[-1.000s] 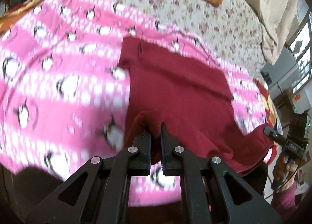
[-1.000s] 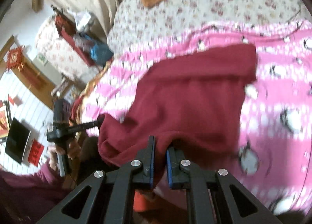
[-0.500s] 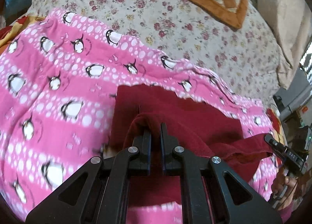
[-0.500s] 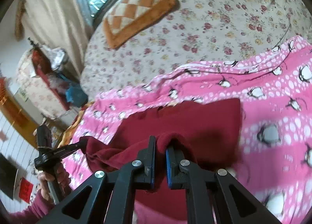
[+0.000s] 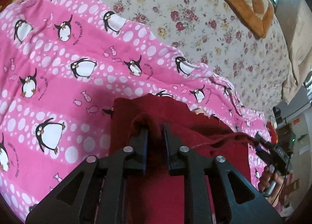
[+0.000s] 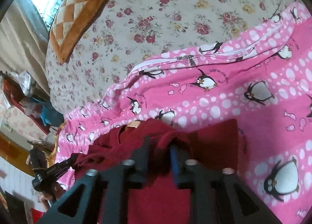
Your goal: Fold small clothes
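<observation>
Floral bed (image 5: 195, 9) under pink blanket (image 5: 58, 68); on the blanket, garment (image 5: 204, 136), both left gripper (image 5: 155, 128) and right gripper (image 6: 159, 146) clamped on its folded-over edge.

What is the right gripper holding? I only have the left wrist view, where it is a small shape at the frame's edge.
Observer: In its own view, the right gripper has a bunched fold of the maroon garment between its fingers.
Operator: Anything on the blanket that I can't see?
Observer: The pink penguin blanket has a white zipper along its far edge.
Operator: How does my gripper look from there?
Observer: The left gripper pinches another part of the garment's edge at its very tips.
</observation>
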The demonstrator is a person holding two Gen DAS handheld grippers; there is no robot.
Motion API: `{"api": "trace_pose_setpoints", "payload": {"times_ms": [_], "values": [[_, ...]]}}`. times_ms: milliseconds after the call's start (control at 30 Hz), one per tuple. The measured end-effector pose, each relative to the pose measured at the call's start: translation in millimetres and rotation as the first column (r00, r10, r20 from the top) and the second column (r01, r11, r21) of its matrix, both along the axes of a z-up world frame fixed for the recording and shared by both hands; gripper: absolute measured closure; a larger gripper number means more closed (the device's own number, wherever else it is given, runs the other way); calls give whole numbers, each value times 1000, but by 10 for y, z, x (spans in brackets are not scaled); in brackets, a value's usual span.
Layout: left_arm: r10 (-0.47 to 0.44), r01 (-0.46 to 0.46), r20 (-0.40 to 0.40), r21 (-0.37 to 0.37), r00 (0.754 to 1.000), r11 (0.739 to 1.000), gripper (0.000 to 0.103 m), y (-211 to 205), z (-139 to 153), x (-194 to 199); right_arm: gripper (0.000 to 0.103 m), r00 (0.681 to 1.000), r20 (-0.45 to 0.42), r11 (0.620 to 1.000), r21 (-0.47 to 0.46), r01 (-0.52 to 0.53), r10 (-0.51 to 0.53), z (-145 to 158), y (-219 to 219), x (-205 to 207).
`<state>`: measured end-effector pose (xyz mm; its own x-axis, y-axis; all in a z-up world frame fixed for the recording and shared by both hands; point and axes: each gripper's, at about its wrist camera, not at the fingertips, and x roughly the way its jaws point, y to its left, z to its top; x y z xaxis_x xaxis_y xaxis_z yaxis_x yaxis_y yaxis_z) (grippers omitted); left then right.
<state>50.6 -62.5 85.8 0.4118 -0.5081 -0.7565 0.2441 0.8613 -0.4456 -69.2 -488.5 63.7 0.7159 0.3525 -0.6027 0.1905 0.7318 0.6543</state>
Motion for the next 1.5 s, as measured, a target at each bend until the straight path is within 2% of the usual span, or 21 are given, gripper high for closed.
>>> {"api": "trace_pose_setpoints", "payload": {"times_ms": [33,67,100,167,233,300,400,500,567,633,733,867,933,1000,1100,1233,1367,1467,1500], "values": [[-12,12,4,10,1000,1000,81,-16,22,-13,51,999,10,999,-14,31,-30,60,-41,-61],[-25,24,12,21,1000,999,67,-28,49,-40,51,999,17,999,-25,44,-44,111,-62,-105],[-19,18,25,34,1000,999,41,-24,81,-69,51,999,22,999,-26,45,-45,151,-80,-148],[19,-21,67,25,998,999,27,26,154,-125,51,998,54,999,-42,23,-21,272,-37,-260],[30,-29,83,-10,996,1000,27,59,186,-135,51,996,77,992,-120,-33,42,380,135,-294],[25,-26,66,11,998,1000,27,9,147,-103,51,992,60,968,-232,-99,115,435,394,-248],[27,-29,34,54,999,998,27,-82,-12,-56,52,985,1,935,-315,-165,174,346,684,-42],[17,-11,-35,155,999,988,27,-212,-300,36,52,991,-55,930,-342,-137,126,125,708,257],[27,-11,-78,202,997,979,27,-251,-486,112,52,990,-127,914,-391,-104,58,-84,648,450],[35,-15,-103,185,994,983,27,-225,-581,158,52,987,-159,911,-402,-88,25,-277,573,588],[34,-19,-91,157,995,987,27,-151,-499,100,52,986,-168,915,-397,-74,8,-319,525,590],[-8,14,-39,136,999,991,27,13,-241,-165,52,990,-136,916,-393,-79,27,-79,505,307],[-43,45,-21,113,999,993,27,107,-147,-360,51,991,-125,935,-342,-95,55,47,495,77],[-78,78,-5,120,997,990,27,205,-87,-575,49,989,-111,945,-299,-130,101,135,513,-195],[-127,126,0,123,992,984,27,267,-78,-880,48,987,-104,936,-318,-152,124,207,544,-623],[-193,194,-23,103,981,976,27,267,-162,-1165,48,988,-96,936,-321,-145,120,180,572,-1060],[-257,258,-24,146,966,955,27,176,-289,-1335,48,987,-100,940,-306,-150,125,94,595,-1270],[-225,228,-35,137,974,964,27,174,-388,-1282,48,980,-137,938,-296,-183,148,-59,666,-1253],[-217,222,-47,121,975,968,28,183,-426,-1248,52,978,-143,937,-296,-188,151,-118,685,-1225]]}}
